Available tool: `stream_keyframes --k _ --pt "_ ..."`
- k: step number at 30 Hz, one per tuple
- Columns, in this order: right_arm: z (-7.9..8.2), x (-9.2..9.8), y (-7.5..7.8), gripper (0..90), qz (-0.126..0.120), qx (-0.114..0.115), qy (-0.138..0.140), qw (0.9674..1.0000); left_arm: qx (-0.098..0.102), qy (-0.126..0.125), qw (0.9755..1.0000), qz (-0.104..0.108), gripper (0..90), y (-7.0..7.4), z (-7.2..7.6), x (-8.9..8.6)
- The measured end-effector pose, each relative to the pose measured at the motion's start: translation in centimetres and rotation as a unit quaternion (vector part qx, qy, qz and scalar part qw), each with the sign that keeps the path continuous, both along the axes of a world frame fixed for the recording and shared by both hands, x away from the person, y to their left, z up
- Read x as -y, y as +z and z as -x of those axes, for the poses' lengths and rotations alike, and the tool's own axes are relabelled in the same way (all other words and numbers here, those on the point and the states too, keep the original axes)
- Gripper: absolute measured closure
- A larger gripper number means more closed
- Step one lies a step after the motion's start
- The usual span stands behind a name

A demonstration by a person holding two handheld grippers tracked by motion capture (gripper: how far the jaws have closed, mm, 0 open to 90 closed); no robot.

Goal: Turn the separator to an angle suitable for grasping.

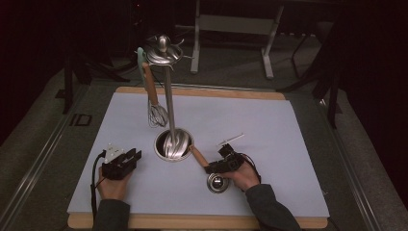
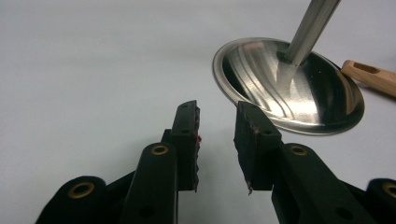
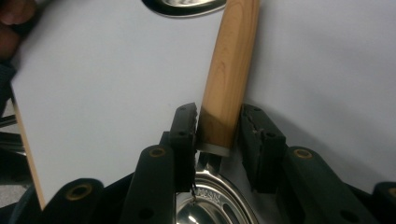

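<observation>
Stand: a steel utensil rack [image 1: 169, 103] rises from a round base [image 2: 289, 86] at mid-mat; a whisk [image 1: 155, 103] with a wooden handle already hangs from its top ring
Ladle: a steel-bowled ladle [image 1: 211, 174] lies on the pale mat [image 1: 269, 144]; its bowl is toward the person, its wooden handle [image 3: 231, 70] runs up and away to the rim of the base
Right claw: the right gripper [image 3: 218, 133] straddles the lower end of the handle, just above the metal collar; the left pad meets the wood, a sliver of gap shows at the right pad; jaws narrow, grip judged not yet firm
Left claw: the left gripper [image 2: 217, 140] sits low on the mat, beside the base and apart from it; jaws moderately wide, nothing between them
Small item: a thin white object [image 1: 231, 139] lies beyond the right gripper; too small to identify
Progress: judged early-to-middle; one utensil hung, ladle not yet lifted
Remaining: secure the handle; raise the ladle; hook it on the top ring beside the whisk
</observation>
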State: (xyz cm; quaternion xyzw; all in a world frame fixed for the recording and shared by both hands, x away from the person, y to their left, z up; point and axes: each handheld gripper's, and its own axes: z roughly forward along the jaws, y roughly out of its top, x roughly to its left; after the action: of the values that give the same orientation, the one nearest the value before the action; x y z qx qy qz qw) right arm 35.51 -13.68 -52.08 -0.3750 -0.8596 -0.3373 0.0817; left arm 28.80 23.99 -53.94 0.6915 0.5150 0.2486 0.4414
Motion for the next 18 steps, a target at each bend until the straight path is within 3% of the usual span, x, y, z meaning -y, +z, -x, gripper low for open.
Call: stream_keyframes --k 5,12,18 --pt "0.0 -1.0 0.3 70.4 0.003 -0.001 0.018 0.9998 0.000 0.000 1.0000 0.000 70.0 0.0 0.0 0.0" --pt "-0.8 -2.6 0.4 70.1 0.038 -0.019 0.044 0.9981 -0.001 -0.001 1.0000 0.000 70.0 0.0 0.0 0.0" --pt "-0.7 -3.4 0.8 71.3 0.060 -0.014 0.058 0.9964 -0.001 -0.001 1.0000 0.001 70.0 0.0 0.0 0.0"
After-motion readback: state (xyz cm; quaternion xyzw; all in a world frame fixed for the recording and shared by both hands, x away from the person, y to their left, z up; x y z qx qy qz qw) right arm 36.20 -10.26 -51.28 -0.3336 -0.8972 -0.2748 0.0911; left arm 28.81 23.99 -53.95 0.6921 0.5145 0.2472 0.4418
